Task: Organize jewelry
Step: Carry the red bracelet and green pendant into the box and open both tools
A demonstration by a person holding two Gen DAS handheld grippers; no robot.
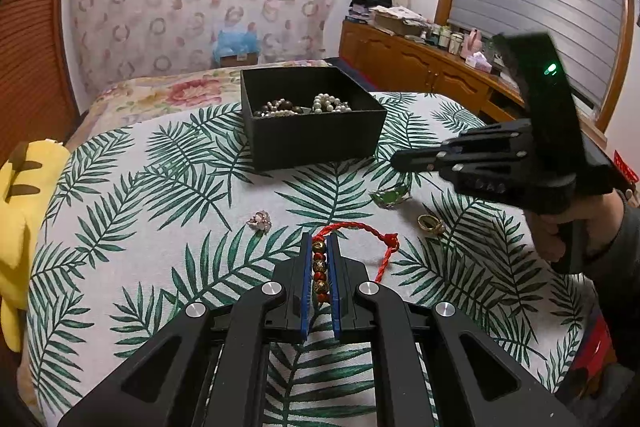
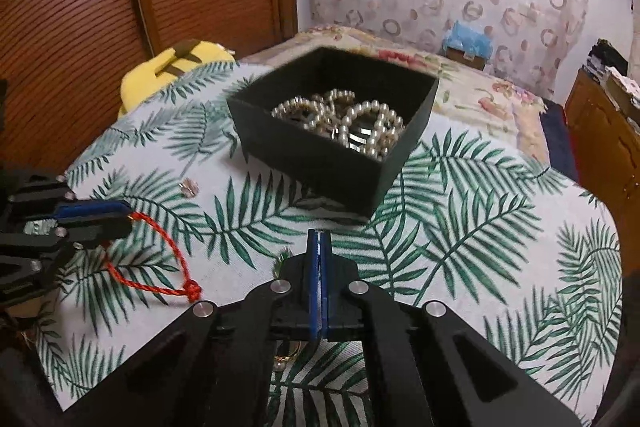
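Note:
My left gripper (image 1: 320,243) is shut on the beaded part of a red-cord bracelet (image 1: 320,273), low over the leaf-print cloth; its red cord (image 2: 160,259) trails out to a knot. My right gripper (image 2: 319,235) is shut and empty, above the cloth in front of the black box (image 2: 332,163); it also shows in the left wrist view (image 1: 400,160). The black box (image 1: 316,135) is open and holds pearl strings (image 2: 360,123). A green brooch (image 1: 390,196), a gold ring (image 1: 431,224) and a small pink piece (image 1: 260,220) lie loose on the cloth.
A yellow plush toy (image 1: 20,227) lies at the cloth's left edge. A wooden cabinet (image 1: 420,67) with clutter stands to the right under a window. Wooden doors (image 2: 100,7) stand at the left. A floral bedspread (image 1: 160,95) lies behind the box.

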